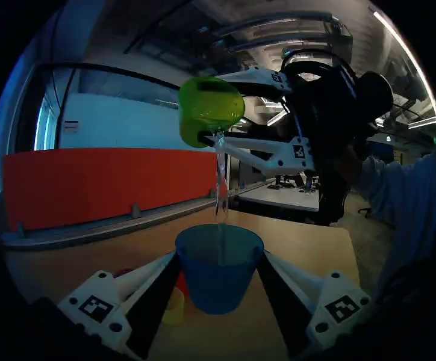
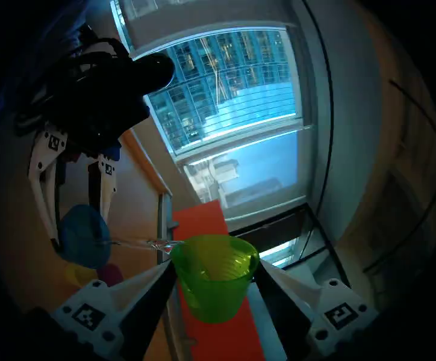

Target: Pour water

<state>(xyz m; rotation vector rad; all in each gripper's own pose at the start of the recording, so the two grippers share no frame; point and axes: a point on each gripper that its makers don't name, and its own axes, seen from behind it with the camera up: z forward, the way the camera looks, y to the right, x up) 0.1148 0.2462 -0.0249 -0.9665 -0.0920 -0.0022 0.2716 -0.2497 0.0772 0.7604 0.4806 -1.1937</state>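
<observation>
Green cup [image 2: 217, 283], clamped by right gripper [image 2: 215, 269], pours water [image 1: 220, 180]—into blue cup [image 1: 219, 277] clamped by left gripper [image 1: 219, 257].

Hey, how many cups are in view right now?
4: a green cup tipped in the right gripper, a blue cup in the left gripper, and a yellow cup and a reddish cup on the table beneath. Others may be hidden.
</observation>
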